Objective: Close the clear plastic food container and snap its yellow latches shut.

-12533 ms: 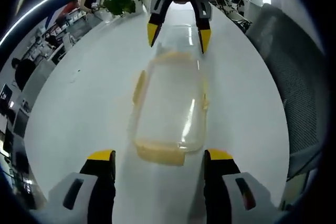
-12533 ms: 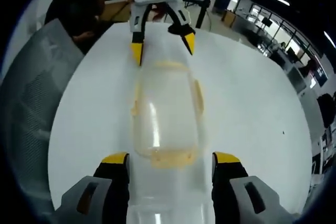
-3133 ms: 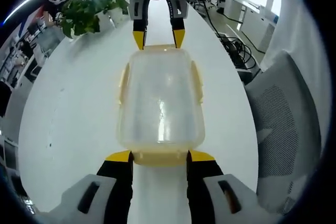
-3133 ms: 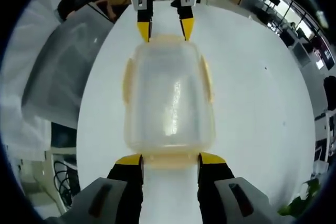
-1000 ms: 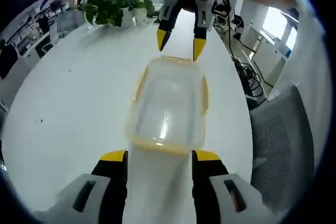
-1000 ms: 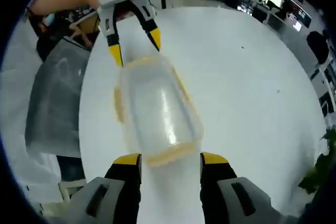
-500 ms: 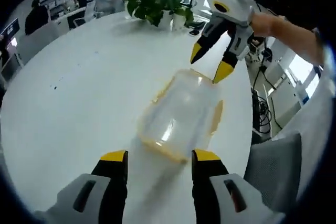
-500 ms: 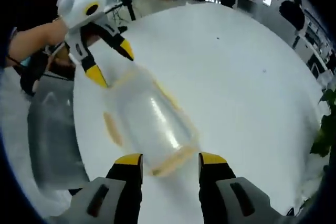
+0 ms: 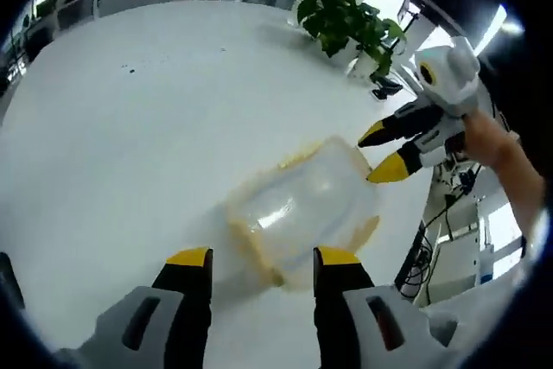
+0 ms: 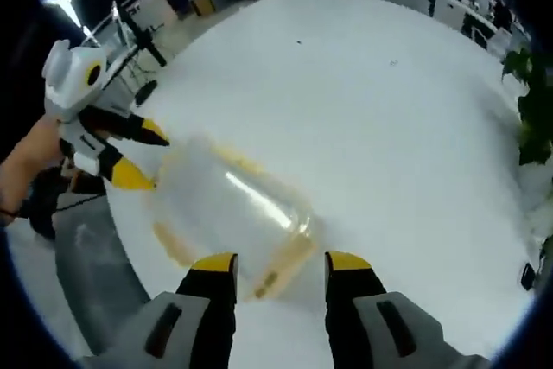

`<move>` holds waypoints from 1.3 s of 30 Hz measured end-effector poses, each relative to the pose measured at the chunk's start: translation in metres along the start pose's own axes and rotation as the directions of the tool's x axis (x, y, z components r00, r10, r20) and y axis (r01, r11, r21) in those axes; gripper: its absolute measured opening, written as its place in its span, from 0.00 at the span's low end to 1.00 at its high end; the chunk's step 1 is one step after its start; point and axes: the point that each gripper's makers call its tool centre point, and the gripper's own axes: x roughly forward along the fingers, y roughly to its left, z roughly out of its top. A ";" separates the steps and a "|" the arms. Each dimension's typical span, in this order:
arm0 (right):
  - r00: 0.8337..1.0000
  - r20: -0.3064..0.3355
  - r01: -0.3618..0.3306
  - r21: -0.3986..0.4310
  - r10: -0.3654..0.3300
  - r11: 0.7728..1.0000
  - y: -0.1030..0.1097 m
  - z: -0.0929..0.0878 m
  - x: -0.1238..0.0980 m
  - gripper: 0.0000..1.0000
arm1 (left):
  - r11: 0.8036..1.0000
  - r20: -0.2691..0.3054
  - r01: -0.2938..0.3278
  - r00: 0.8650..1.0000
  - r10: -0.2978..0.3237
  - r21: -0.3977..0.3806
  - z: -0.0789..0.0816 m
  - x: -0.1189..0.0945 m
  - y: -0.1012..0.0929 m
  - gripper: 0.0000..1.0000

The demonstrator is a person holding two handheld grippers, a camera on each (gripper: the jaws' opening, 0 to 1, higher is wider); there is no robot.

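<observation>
Now hovering over a white round tabletop [image 9: 130, 127]: left gripper [image 9: 257, 258] and right gripper [image 10: 273, 258], each with jaws parted and nothing between them. Just ahead of both, lying flat near the edge: one clear plastic container [image 9: 298, 209], rounded, glossy, lid on, yellow latches [image 10: 285, 265] along its rim. Beyond it, one leafy potted plant [image 9: 346, 19].

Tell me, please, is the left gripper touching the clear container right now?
Cannot tell: in the left gripper view, the left gripper straddles the container's near end, but no clear contact or gap shows.
</observation>
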 end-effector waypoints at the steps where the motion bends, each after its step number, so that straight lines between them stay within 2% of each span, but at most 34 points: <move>1: 1.000 0.002 -0.021 0.019 0.021 1.000 0.002 -0.001 0.001 0.37 | 1.000 -0.001 0.005 1.000 -0.005 -0.017 -0.001 0.001 -0.003 0.43; 3: 0.998 0.036 -0.054 0.070 0.052 0.996 0.005 0.003 0.003 0.38 | 0.998 -0.012 0.020 1.000 -0.021 -0.060 -0.005 0.004 -0.008 0.40; 5: 0.999 0.024 -0.037 0.069 0.036 0.997 -0.001 0.000 0.004 0.37 | 0.995 -0.003 0.023 1.000 -0.023 -0.099 -0.005 0.006 -0.009 0.40; 9: 0.997 0.024 -0.070 0.120 0.068 0.990 0.003 -0.003 0.006 0.36 | 0.996 -0.026 0.018 0.999 -0.020 -0.089 -0.008 0.013 -0.013 0.34; 12: 0.996 0.026 -0.087 0.167 0.084 0.982 0.006 -0.003 0.008 0.35 | 0.996 -0.016 0.019 1.000 -0.021 -0.091 -0.005 0.012 -0.013 0.33; 16: 0.996 0.025 -0.084 0.155 0.081 0.984 0.008 -0.004 0.008 0.33 | 0.998 -0.031 0.007 0.999 -0.009 -0.059 -0.004 0.012 -0.014 0.31; 18: 0.994 0.007 -0.112 0.177 0.112 0.978 0.012 -0.008 0.009 0.32 | 0.999 -0.041 0.005 0.999 -0.007 -0.047 -0.005 0.012 -0.013 0.31; 20: 0.995 0.004 -0.098 0.143 0.098 0.985 0.011 -0.007 0.010 0.31 | 1.000 -0.058 0.006 0.998 -0.007 -0.026 -0.005 0.013 -0.014 0.29; 21: 0.996 0.067 -0.064 0.128 0.056 0.990 0.002 0.007 0.013 0.29 | 1.000 -0.052 0.023 0.998 -0.024 -0.016 -0.002 0.013 -0.015 0.28; 22: 0.998 0.008 -0.068 0.123 0.068 0.990 0.008 0.004 0.014 0.29 | 0.997 -0.075 0.067 0.995 -0.068 -0.027 -0.003 0.014 -0.021 0.26; 23: 0.999 0.007 -0.053 0.138 0.053 0.989 0.009 0.007 0.015 0.29 | 0.997 -0.112 0.054 0.992 -0.059 -0.052 -0.010 0.013 -0.020 0.26; 24: 0.999 -0.002 -0.053 0.149 0.054 0.987 0.014 0.000 0.010 0.29 | 0.999 -0.097 0.038 0.995 -0.039 -0.012 -0.004 0.018 -0.017 0.26; 28: 0.999 0.000 -0.044 0.164 0.045 0.985 0.014 -0.004 0.011 0.31 | 0.999 -0.100 0.035 0.994 -0.038 -0.029 -0.006 0.015 -0.013 0.27; 32: 0.999 0.017 -0.047 0.218 0.044 0.975 0.019 -0.006 0.011 0.33 | 0.999 -0.068 0.041 0.997 -0.043 -0.025 -0.004 0.010 -0.008 0.29; 35: 0.997 0.067 -0.061 0.216 0.048 0.975 0.021 -0.005 0.012 0.33 | 0.998 -0.054 0.037 0.998 -0.039 -0.041 -0.003 0.009 -0.002 0.30; 39: 0.994 0.095 -0.071 0.230 0.051 0.971 0.022 -0.006 0.011 0.34 | 0.999 -0.047 0.036 0.998 -0.037 -0.037 -0.002 0.010 -0.003 0.31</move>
